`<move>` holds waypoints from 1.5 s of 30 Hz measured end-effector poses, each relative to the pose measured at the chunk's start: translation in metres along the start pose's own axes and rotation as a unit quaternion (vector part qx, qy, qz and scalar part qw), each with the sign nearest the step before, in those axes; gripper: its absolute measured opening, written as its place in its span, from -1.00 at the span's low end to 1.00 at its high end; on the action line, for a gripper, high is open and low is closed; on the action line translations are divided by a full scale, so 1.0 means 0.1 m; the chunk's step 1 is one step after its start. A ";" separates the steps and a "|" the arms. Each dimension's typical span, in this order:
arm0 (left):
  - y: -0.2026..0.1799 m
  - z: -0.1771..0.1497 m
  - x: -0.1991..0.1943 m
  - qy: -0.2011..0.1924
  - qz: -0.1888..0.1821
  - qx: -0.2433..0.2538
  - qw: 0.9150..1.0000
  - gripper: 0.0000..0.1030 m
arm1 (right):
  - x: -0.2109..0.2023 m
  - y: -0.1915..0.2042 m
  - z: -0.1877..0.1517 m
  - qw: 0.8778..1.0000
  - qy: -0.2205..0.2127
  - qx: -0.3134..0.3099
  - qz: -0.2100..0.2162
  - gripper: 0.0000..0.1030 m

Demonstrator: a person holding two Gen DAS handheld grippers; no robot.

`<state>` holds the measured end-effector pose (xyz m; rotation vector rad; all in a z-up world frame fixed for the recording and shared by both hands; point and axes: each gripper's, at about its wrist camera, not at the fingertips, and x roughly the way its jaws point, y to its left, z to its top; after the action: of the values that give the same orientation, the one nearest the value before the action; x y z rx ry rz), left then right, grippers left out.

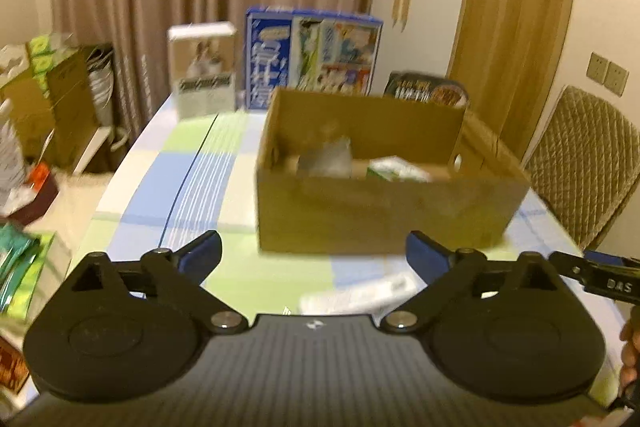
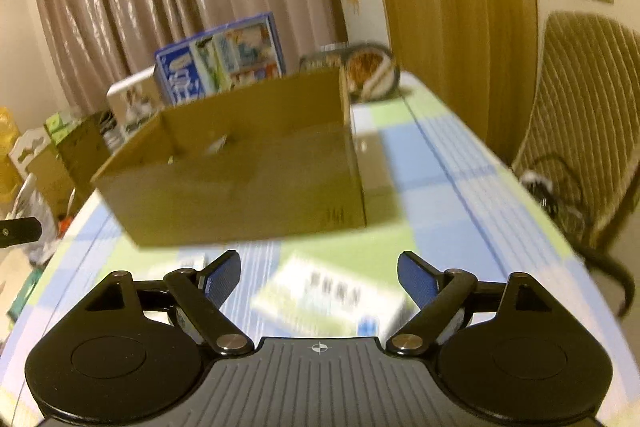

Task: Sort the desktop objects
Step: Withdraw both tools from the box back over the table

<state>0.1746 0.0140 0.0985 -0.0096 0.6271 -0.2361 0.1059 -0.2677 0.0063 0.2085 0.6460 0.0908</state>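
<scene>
Sorting looks partly done. The cardboard box (image 1: 384, 179) stands in the middle of the worktop (image 1: 192, 179), and in the left wrist view it already holds a few things: a grey packet (image 1: 326, 159) and a green-and-white carton (image 1: 394, 169), both blurred. At least one item is left outside it: a flat white packet (image 2: 328, 301) with dark print lies on the checked cloth near the front edge of the worktop, just in front of the box. The right hand-held gripper (image 2: 320, 283) hovers over this packet with its jaws spread and nothing clamped; the packet shows between the blue pads but they do not press on it. The left hand-held gripper (image 1: 314, 259) is likewise released and empty, facing the box's front wall. Taller boxes stand along the far edge, unsorted as far as I can judge.
</scene>
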 end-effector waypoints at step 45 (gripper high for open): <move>0.32 -0.98 -0.26 0.114 0.036 -0.031 0.992 0.90 | 0.22 1.05 -0.52 0.991 0.073 -0.094 0.067 0.77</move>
<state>0.1044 0.0569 0.0314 -0.0196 0.8597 -0.1484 0.0901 -0.1535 -0.0244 0.0634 0.7652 0.2981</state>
